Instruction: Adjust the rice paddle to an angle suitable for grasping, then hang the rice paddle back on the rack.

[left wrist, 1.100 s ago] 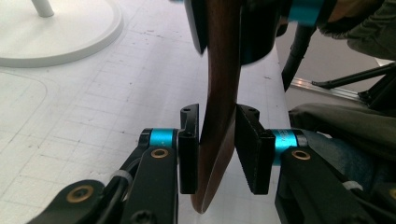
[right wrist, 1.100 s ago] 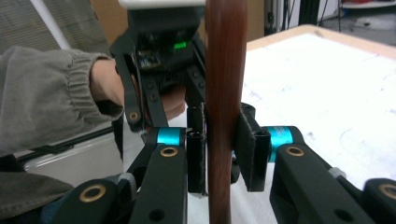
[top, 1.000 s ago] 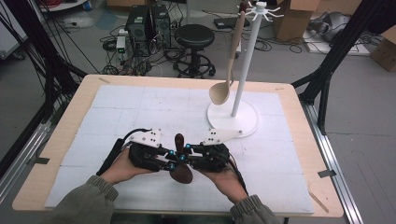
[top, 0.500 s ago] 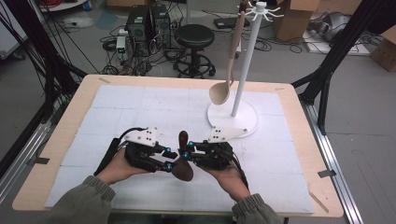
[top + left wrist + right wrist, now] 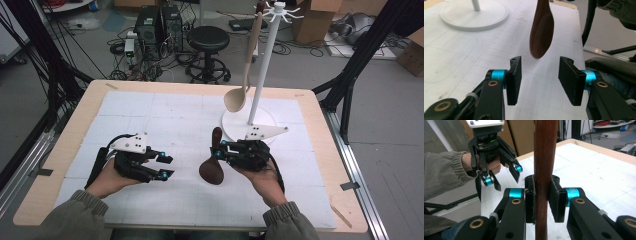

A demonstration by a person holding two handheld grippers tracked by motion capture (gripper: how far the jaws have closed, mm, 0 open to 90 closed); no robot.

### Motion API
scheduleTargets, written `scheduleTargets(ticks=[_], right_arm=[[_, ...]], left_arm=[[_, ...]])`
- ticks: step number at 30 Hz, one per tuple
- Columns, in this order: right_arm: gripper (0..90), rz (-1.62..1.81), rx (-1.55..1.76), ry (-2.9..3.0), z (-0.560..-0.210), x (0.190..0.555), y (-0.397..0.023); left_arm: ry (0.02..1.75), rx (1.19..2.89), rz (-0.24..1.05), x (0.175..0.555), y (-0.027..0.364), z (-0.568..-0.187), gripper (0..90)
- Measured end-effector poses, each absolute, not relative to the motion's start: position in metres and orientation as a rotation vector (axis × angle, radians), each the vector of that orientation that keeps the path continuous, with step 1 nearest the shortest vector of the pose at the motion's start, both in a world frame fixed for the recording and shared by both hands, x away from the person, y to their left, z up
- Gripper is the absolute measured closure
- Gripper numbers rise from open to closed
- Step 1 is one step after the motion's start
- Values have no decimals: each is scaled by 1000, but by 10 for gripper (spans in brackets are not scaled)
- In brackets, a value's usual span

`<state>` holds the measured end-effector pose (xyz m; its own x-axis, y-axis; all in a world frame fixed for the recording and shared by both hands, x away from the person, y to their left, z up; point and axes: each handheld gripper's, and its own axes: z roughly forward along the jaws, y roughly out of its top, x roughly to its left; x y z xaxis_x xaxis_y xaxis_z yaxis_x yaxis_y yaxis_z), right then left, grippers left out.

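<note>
A dark brown wooden spoon (image 5: 212, 169) hangs bowl-down just above the white mat, its handle (image 5: 544, 157) clamped between the pads of my right gripper (image 5: 223, 150), which is shut on it. To its left, my left gripper (image 5: 167, 166) is open with nothing between its fingers. Its jaws have just been opening. In the left gripper view the spoon's bowl (image 5: 542, 30) hovers ahead of that gripper (image 5: 540, 77), apart from both pads. The right gripper view shows the left gripper (image 5: 504, 176) farther off, held by a hand in a grey sleeve.
A white hook rack (image 5: 262, 70) stands on a round base (image 5: 235, 125) at the back right of the mat. A pale wooden spoon (image 5: 235, 100) hangs from it. The table's wooden rim (image 5: 330, 165) frames the white mat (image 5: 150, 115).
The left gripper has let go of the dark spoon, opened and drawn away to the left. The right gripper has shifted right and slightly up with the spoon in its grip.
</note>
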<state>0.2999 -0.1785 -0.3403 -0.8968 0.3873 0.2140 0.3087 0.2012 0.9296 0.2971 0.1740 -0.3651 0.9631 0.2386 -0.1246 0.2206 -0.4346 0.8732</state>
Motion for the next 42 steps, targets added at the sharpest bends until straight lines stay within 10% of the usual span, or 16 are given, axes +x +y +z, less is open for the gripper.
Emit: scheduleTargets(ticks=[42], right_arm=[[774,1743,771,2299,-300,340,-244]], left_arm=[[559,1974,197,296,240,-376,269]])
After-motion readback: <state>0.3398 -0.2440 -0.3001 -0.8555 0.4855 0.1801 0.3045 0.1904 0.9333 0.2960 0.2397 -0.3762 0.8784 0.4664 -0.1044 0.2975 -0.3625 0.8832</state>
